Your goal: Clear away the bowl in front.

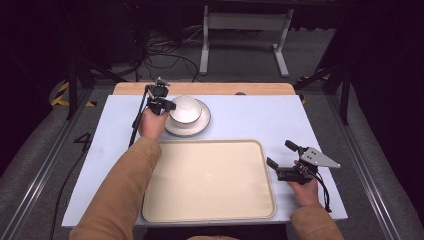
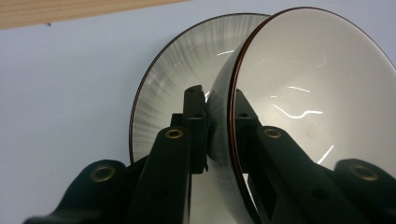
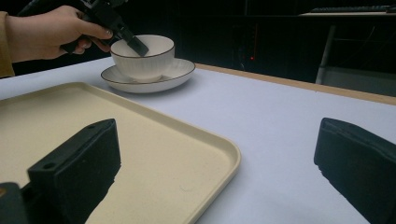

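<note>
A white bowl with a dark rim stands on a matching plate at the back of the table, left of centre. My left gripper is shut on the bowl's left rim. In the left gripper view one jaw lies inside the bowl and the other outside its ribbed wall, above the plate. My right gripper rests open, with nothing between its jaws, just right of the beige tray. The right gripper view shows the bowl, the plate and the left gripper far off.
The beige tray lies bare in the front middle of the pale blue table. A wooden strip runs along the table's far edge. Cables and a white stand's legs are on the floor beyond.
</note>
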`<state>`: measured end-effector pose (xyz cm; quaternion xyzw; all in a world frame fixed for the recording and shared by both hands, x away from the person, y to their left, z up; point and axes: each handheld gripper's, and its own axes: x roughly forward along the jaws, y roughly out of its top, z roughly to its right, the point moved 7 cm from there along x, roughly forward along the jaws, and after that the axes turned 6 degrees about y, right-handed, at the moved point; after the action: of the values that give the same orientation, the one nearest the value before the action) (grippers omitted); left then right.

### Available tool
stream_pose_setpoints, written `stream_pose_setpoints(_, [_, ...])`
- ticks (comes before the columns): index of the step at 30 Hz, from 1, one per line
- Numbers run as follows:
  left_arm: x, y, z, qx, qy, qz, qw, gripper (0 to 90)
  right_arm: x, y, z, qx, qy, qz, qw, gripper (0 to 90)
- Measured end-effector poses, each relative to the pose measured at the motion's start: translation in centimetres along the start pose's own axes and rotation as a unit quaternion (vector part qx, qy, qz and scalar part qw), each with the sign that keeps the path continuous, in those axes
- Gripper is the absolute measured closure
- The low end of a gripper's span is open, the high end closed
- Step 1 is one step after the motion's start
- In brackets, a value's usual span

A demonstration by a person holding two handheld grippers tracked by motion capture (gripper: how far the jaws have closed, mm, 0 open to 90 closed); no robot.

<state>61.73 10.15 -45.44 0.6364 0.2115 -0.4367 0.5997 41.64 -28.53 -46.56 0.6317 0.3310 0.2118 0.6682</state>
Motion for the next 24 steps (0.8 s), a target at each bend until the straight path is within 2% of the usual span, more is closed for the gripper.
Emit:
stream_pose_setpoints(8, [-1.7,0.9,0.6,0.003,-0.010,0.000,0.9999,82.0,0.0,0.0,0.0,0.001,0.000,-0.001,1.0000,0.9])
stream_pose_setpoints(15, [-3.6,1.5,0.7,0.018,-0.001,0.001,0.9998,81.9,0.0,0.0,0.0,0.001,0.000,-0.001,1.0000,0.9])
stream_pose_setpoints(24, [-5.9,2.3,0.6,0.028,0.000,0.011,0.9995,81.9,0.0,-0.1,0.1,0.002,-0.002,-0.002,1.0000,0.9])
